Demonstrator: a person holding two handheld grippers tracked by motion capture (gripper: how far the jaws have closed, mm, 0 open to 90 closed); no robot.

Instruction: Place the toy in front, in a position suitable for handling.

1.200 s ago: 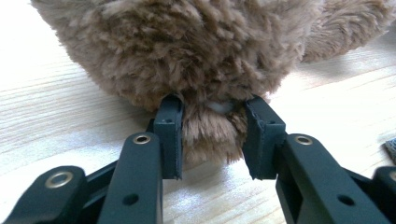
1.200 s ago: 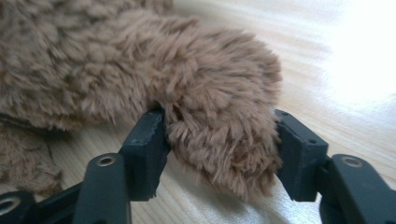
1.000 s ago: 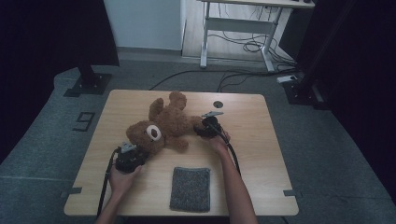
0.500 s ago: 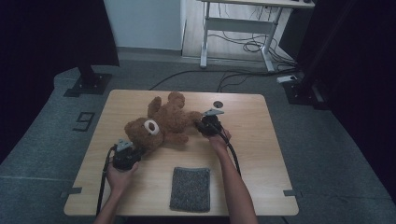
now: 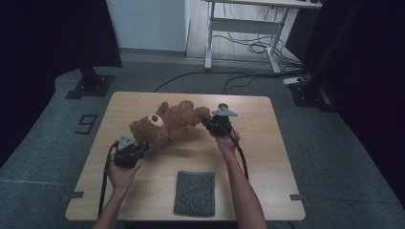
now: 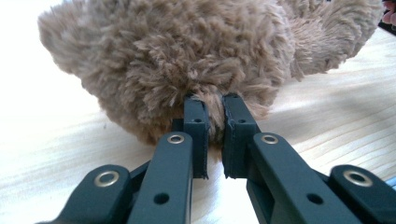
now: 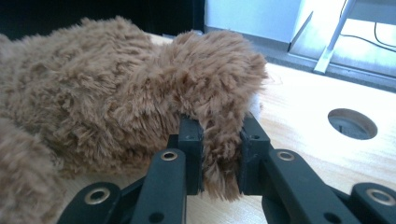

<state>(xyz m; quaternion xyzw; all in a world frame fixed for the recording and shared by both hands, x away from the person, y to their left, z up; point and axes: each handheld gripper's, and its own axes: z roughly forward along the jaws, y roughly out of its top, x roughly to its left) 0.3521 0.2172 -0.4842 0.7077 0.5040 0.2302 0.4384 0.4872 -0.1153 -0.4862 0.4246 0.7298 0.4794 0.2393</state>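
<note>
The teddy bear [image 5: 167, 125] lies across the far middle of the wooden worktop [image 5: 267, 157], its head toward the person's left and its white muzzle facing up. In the left gripper view its fur crowds the upper frame, so which part is caught is hard to make out; the left gripper [image 6: 215, 135] has just been closing and its jaws pinch a tuft of fur at the bear's near edge. The right gripper [image 7: 219, 154] has likewise just been closing, its jaws clamped on a furry limb at the bear's other end. In the high view both forearms are cut off at the bottom edge. A grey knitted cloth [image 5: 194, 192] lies flat near the front edge, well apart from the bear. A round hole [image 7: 352, 123] shows in the worktop. Around it: grey carpet, a white desk frame with loose cables, dark curtains on both sides.
</note>
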